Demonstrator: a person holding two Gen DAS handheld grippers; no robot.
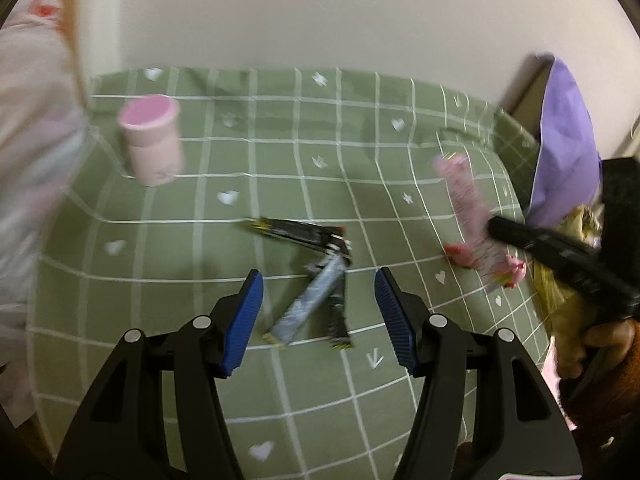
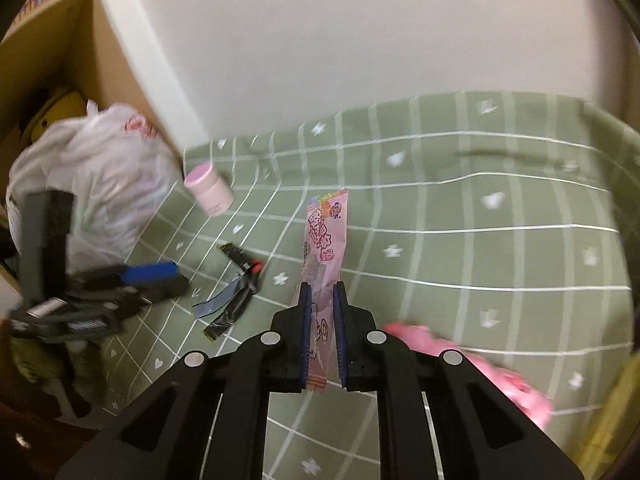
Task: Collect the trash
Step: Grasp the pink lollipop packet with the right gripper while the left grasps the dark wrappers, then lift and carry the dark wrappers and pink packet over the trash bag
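Pink wrapper [image 2: 326, 240] is pinched tight in the right gripper [image 2: 323, 308], so next comes the bag; black wrappers [image 1: 316, 280] lie just ahead of the open left gripper [image 1: 319, 292].

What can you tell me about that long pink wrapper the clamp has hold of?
The pink wrapper is a long, narrow, flat packet of thin glossy film, printed with cartoon lettering and a multicoloured striped end. The right gripper pinches it near its lower end between blue pads, so it sticks out away from the gripper over the green checked tablecloth. Whether it is empty cannot be told.
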